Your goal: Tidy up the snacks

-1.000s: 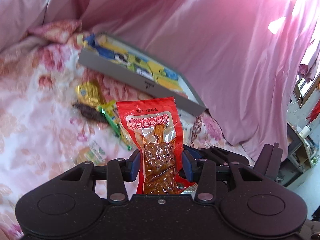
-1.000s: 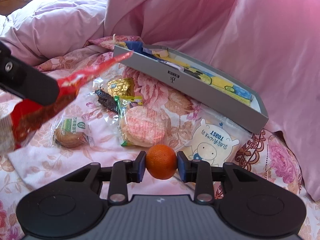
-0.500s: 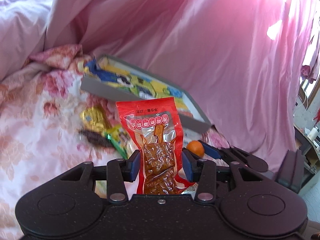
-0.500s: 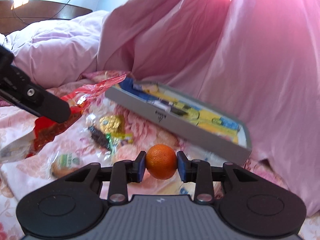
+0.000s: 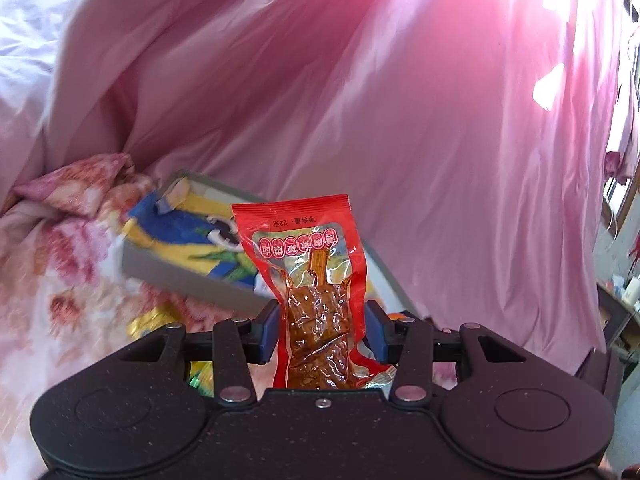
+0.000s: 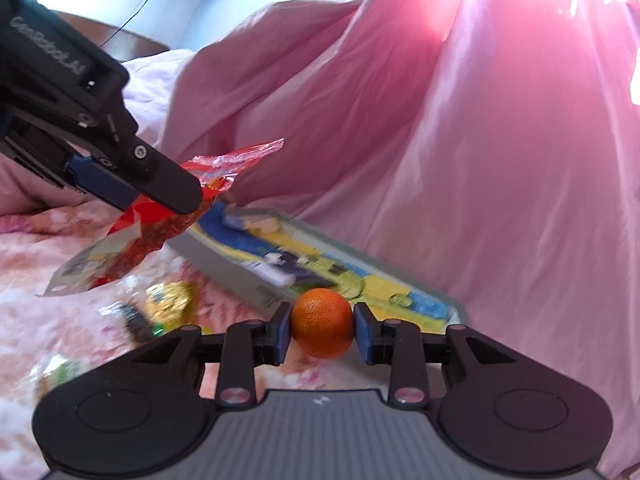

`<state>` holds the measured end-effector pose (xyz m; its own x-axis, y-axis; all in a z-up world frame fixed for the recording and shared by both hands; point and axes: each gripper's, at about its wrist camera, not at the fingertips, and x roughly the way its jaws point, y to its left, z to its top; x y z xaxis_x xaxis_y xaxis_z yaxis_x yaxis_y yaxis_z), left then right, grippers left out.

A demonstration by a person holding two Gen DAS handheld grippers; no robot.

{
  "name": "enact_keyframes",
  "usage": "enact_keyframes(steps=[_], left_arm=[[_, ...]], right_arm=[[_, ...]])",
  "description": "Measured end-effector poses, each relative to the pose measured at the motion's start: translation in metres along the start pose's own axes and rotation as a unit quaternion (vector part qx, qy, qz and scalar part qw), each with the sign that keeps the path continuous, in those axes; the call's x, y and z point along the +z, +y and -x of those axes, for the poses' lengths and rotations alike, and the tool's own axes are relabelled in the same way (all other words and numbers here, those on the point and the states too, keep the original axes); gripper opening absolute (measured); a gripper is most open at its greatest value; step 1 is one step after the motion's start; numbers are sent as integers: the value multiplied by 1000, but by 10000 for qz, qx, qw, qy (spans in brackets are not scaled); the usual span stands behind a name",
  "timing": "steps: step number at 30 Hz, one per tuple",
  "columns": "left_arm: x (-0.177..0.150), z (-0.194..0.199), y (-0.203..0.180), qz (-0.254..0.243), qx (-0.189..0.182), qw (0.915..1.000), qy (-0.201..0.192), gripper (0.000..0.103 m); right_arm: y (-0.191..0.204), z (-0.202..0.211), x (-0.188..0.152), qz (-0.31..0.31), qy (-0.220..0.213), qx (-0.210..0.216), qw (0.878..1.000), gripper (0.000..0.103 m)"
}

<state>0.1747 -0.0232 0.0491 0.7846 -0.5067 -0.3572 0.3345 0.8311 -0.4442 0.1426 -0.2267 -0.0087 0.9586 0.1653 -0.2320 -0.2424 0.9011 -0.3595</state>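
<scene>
The left hand-held gripper (image 5: 320,332) was clamped on a red snack packet (image 5: 310,280), its blue pads pressed against both sides of the brown, vacuum-sealed contents while the printed top of the packet stood upright above the jaws. The right hand-held gripper (image 6: 322,330) was clenched on a small orange (image 6: 322,322), squeezed between its two pads. Both loads were held in the air above a bed covered with a pink floral sheet (image 5: 52,280). Beyond them lay a shallow grey box (image 6: 240,280), its floor lined with a blue-and-yellow printed sheet, resting on the bed against a heap of pink quilt (image 6: 460,160). From the right wrist camera, the left hand-held gripper (image 6: 168,190) appeared at upper left with the red packet (image 6: 136,248) hanging from its jaws, just short of the box's near end. On the sheet in front of the box lay a gold-wrapped sweet (image 6: 170,298), a dark wrapped bar (image 6: 134,320) and a blurred, clear-wrapped snack (image 6: 60,372).
</scene>
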Motion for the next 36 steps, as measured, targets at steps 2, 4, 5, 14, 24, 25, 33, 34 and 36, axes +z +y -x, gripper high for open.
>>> enact_keyframes(steps=[2,4,5,14,24,25,33,34,36], left_arm=[[12,-13,-1,63,-59,10000,-32,47],[25,-26,-2,73,-74,9999,-89,47],[30,-34,-2,60,-70,9999,-119,47],[60,-94,1,251,-84,9995,-187,47],[62,-141,19,534,118,9985,44,47],[61,-145,21,564,136,9983,71,47],[60,-160,33,659,234,9973,218,48],[60,-161,33,650,248,9973,232,48],[60,-164,32,608,292,9974,260,48]], right_arm=[[-11,-9,3,-120,-67,-111,9998,37],[-22,-17,5,-246,-114,-232,9994,37],[-28,-21,6,-316,-130,-277,9990,37],[-67,-56,1,-822,-183,-505,9952,37],[-84,-75,-7,-1100,-102,-441,9929,37],[-84,-77,-8,-1113,-61,-416,9929,37],[-84,-85,-12,-1248,107,-233,9919,37],[-84,-85,-12,-1266,114,-216,9917,37],[-83,-84,-14,-1279,134,-185,9915,37]])
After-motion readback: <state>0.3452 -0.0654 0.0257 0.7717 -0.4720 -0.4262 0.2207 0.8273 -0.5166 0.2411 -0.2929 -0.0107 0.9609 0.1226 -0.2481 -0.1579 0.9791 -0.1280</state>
